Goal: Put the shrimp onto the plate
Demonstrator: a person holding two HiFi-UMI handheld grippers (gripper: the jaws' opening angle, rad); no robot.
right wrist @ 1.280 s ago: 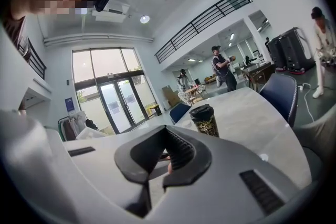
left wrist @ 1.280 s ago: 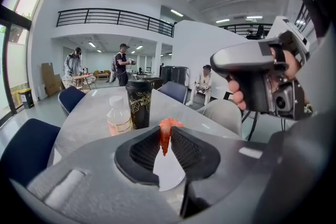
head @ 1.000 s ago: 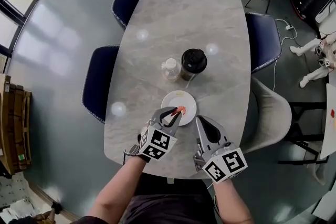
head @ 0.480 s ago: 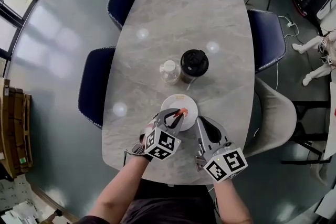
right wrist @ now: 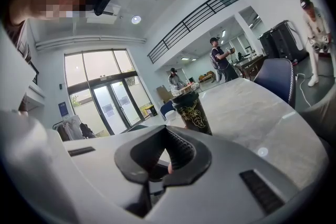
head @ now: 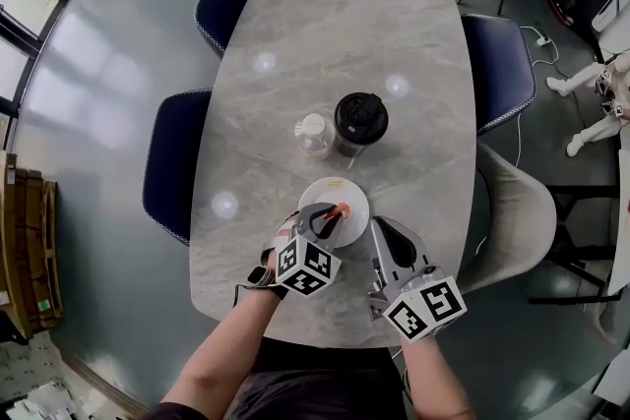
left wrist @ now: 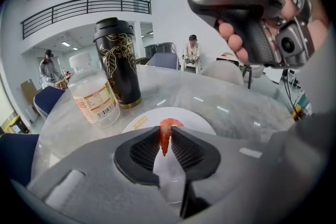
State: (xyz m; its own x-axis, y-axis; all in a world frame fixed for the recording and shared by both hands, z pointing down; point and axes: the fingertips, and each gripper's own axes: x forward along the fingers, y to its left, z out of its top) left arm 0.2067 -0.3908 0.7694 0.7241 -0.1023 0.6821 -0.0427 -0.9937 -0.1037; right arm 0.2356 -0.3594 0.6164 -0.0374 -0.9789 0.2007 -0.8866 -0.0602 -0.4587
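Jaws of the left gripper (left wrist: 165, 140) pinch the shrimp (left wrist: 167, 127) (thin end pointing down between the pads), held over the white plate (left wrist: 197, 119) on the marble worktop (head: 335, 25). The right gripper (right wrist: 167, 157) has its jaws almost together on nothing, just beside the plate's near edge. A black cup (head: 359, 117) and a small bottle (head: 313, 133) stand beyond the plate.

A grey marbled bench (head: 345, 25) carries a black lidded tumbler (head: 359, 118). Just beside it on the left is a smaller clear bottle (head: 313, 134) with a white cap and a printed label. A near blue chair (head: 175, 162) and a far blue chair (head: 231, 0) stand along the bench's left edge. A third blue chair (head: 500, 64) and a beige chair (head: 512, 211) stand along its right. Cardboard boxes (head: 25, 241) sit far left.
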